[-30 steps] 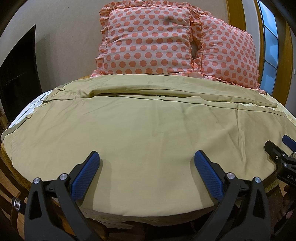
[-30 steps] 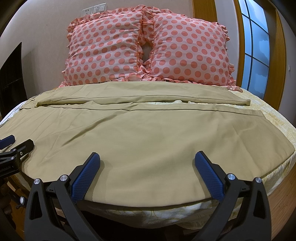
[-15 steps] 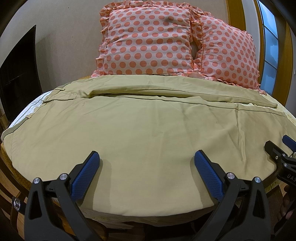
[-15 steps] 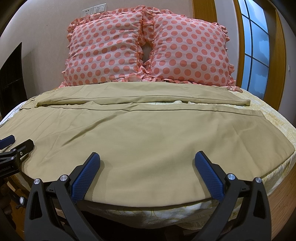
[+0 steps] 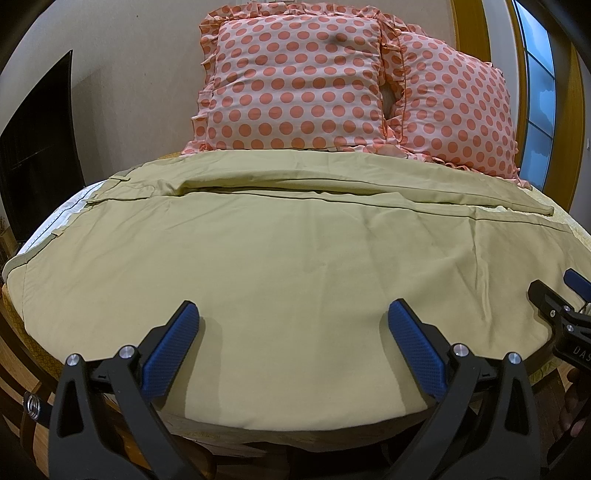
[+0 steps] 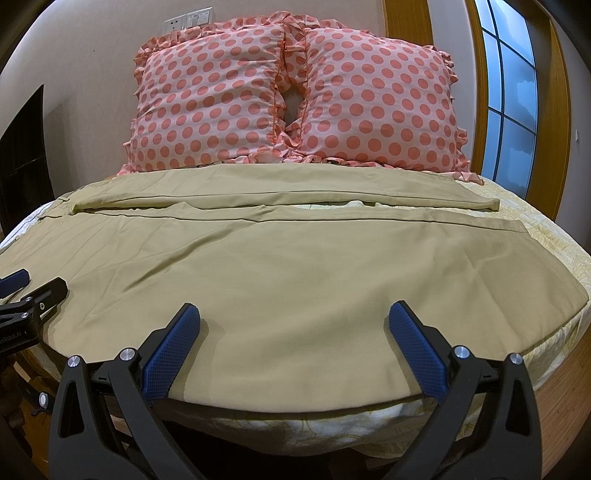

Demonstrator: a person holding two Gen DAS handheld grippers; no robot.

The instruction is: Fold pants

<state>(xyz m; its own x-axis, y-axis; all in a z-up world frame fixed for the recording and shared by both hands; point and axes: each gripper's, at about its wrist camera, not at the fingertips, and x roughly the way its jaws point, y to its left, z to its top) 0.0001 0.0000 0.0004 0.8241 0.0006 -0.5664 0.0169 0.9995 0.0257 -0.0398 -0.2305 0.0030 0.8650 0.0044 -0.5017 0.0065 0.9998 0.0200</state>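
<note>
Bed (image 6: pixel 546 236) has two pink polka-dot pillows (image 6: pixel 295 99) propped at its head against a beige wall (image 6: pixel 92 44). Wood-framed window (image 6: pixel 509 92) right of the bed, outlet plate (image 6: pixel 188 20) above the pillows, dark panel (image 5: pixel 37 140) on the left.

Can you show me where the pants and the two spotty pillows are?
pants (image 6: pixel 295 273), right wrist view, middle of near leg.
left pillow (image 6: pixel 207 107), right wrist view, its front.
right pillow (image 6: pixel 376 103), right wrist view, its front.
</note>
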